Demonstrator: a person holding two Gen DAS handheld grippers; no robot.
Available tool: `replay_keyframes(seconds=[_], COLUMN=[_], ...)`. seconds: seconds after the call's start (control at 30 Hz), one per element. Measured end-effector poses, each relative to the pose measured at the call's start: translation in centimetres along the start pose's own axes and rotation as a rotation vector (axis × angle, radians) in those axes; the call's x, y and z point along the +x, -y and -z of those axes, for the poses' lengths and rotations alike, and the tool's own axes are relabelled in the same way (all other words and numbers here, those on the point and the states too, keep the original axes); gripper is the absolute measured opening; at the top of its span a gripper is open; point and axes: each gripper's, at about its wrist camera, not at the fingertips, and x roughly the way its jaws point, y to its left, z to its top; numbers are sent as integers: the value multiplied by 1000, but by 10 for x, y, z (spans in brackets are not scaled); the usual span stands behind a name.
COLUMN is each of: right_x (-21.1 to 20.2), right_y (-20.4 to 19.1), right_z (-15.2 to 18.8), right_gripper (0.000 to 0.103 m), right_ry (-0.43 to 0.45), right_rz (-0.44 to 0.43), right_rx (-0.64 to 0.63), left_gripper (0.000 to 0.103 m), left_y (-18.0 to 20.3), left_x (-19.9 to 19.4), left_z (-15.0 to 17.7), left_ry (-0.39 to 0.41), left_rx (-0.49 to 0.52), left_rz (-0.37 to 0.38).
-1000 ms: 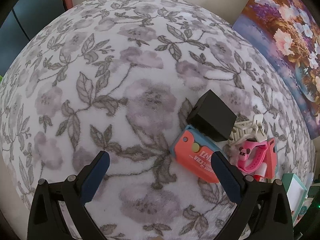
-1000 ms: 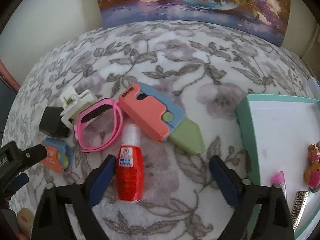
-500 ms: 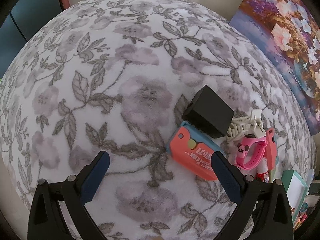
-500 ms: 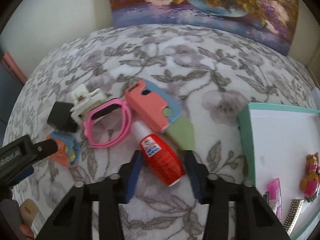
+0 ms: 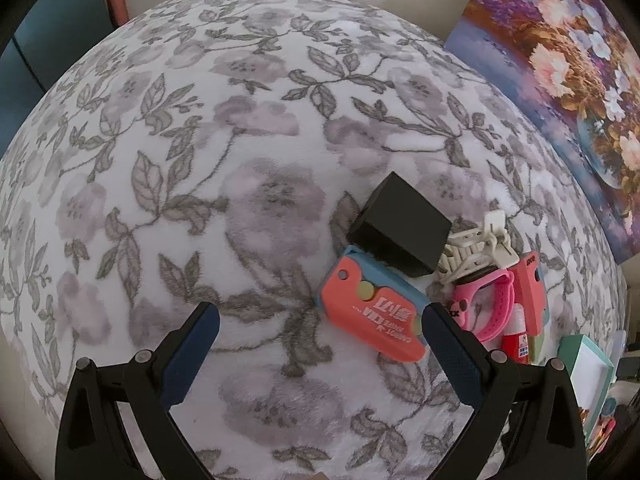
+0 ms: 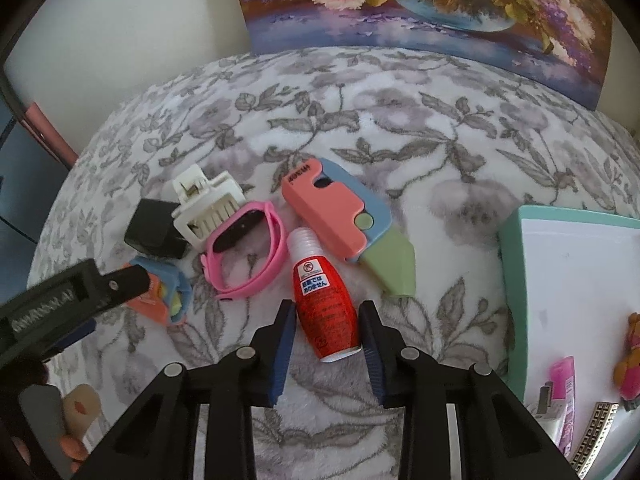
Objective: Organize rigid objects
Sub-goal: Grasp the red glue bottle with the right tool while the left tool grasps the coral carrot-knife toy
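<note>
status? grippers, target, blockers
Right gripper shut on red bottle. Left gripper open, empty, over blanket. Teal tray right of bottle; path looks clear.

Domestic interior, probably a bedroom or living room. The work surface is covered by a plush blanket (image 5: pixel 248 184) printed with grey leaves and mauve flowers. A floral painting (image 6: pixel 432 4) leans against a plain cream wall (image 6: pixel 120 40) at the blanket's far edge. Small household items, among them a pink watch (image 6: pixel 244 248) and a white hair clip (image 6: pixel 208 208), lie in a cluster on the blanket.
</note>
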Motion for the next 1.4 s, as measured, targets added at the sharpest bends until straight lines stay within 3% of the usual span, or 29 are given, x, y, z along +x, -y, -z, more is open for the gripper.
replay_keyframes(seconds=[0.3,0.73,0.87,1.07,1.4], right_x=[1,6,8,9,11], right_y=[3,6,4,3,1], right_z=[1,4,3,1,-1], right_gripper=[34,34,34,34,35], right_ry=[-22,-38,-40,-40,-31], right_rz=[-2,1,7,10,26], right_rx=[8,0,-6,-11,-25], left_gripper=[101,101,101,74,74], left_y=[25,50,50,49,49], left_x=[12,39,41,35,27], left_z=[-1,-1,-4,-3,1], left_ry=[7,73,75,99,35], left_rx=[108,264,249,264,263], left_rz=[23,-105,-77,-51,-57])
